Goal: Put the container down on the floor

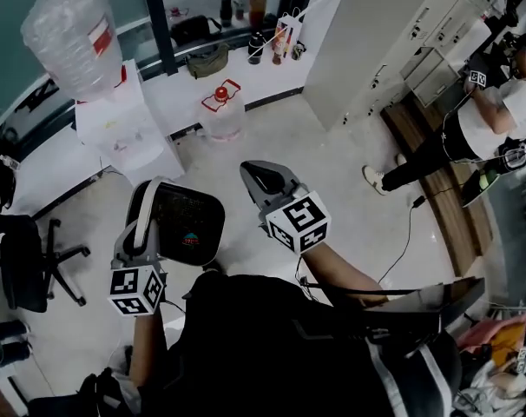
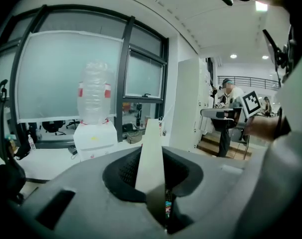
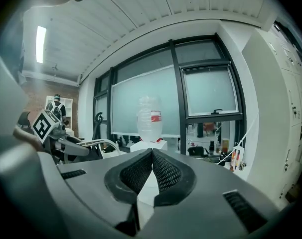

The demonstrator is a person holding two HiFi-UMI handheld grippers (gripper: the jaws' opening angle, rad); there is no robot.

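Note:
A black container [image 1: 187, 224] with rounded corners and a small coloured logo hangs above the pale floor [image 1: 332, 172], left of middle in the head view. Its white handle strap [image 2: 152, 143] runs up between the jaws of my left gripper [image 1: 141, 220], which is shut on it. In the left gripper view the strap fills the gap between the dark pads. My right gripper [image 1: 256, 176] is held level just right of the container and does not touch it. Its ribbed pads [image 3: 163, 171] meet at the tips with nothing between them.
A white water dispenser [image 1: 124, 137] with a large clear bottle [image 1: 72, 37] stands ahead on the left, and a spare jug [image 1: 221, 111] sits on the floor beside it. An office chair [image 1: 29, 268] is at the left, a white cabinet [image 1: 350, 33] ahead, and another person [image 1: 497, 120] and a cable [image 1: 406, 233] at the right.

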